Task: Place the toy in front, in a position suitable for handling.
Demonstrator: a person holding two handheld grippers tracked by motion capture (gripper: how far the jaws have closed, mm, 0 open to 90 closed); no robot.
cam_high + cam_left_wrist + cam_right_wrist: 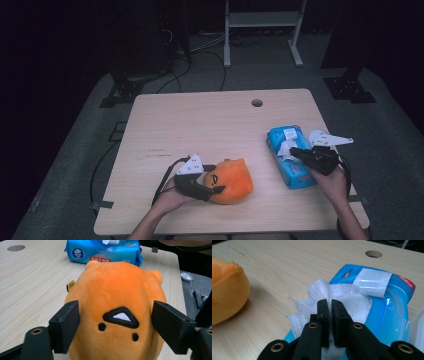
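An orange plush toy (232, 180) with a stitched face lies near the table's front edge. My left gripper (212, 181) reaches it from the left, and in the left gripper view its two black jaws (116, 306) press on either side of the plush (117, 285). At the right lies a blue pack of wipes (292, 172) with its top open. My right gripper (295, 152) is over the pack's opening. In the right gripper view it (329, 302) is shut on a white wipe (347, 293) that sticks up out of the pack (394, 305).
The light wooden table (200, 120) has a round cable hole (257, 103) near its far edge. Dark floor, cables and a white metal stand (262, 20) lie beyond the table. The pack and the plush sit a hand's width apart.
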